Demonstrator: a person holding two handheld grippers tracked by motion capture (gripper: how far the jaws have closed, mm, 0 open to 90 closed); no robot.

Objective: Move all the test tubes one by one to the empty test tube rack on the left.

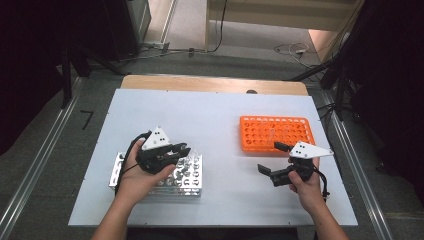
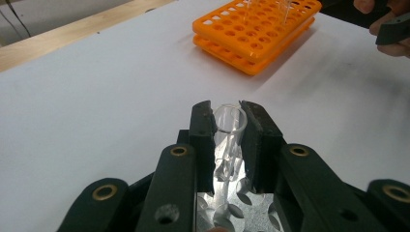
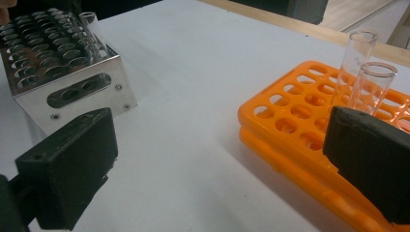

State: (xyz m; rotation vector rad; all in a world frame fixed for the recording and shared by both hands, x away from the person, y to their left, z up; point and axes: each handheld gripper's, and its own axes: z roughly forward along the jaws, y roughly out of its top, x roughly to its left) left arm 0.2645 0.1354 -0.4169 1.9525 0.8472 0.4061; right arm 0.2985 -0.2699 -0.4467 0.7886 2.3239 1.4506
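My left gripper (image 1: 186, 150) hangs over the far right part of the shiny metal rack (image 1: 192, 182). In the left gripper view its jaws (image 2: 227, 113) are shut on a clear glass test tube (image 2: 230, 121), whose lower end reaches down to the rack's holes (image 2: 241, 212). My right gripper (image 1: 272, 158) stands open just in front of the orange rack (image 1: 275, 132), with nothing between its jaws (image 3: 222, 140). Two clear tubes (image 3: 358, 53) stand upright in the orange rack (image 3: 300, 125). A tube (image 3: 92, 29) rises at the metal rack's (image 3: 72, 82) far corner.
The white table top (image 1: 215, 120) has bare room between the two racks and behind them. A wooden strip (image 1: 215, 84) runs along its far edge. Cables lie on the floor beyond.
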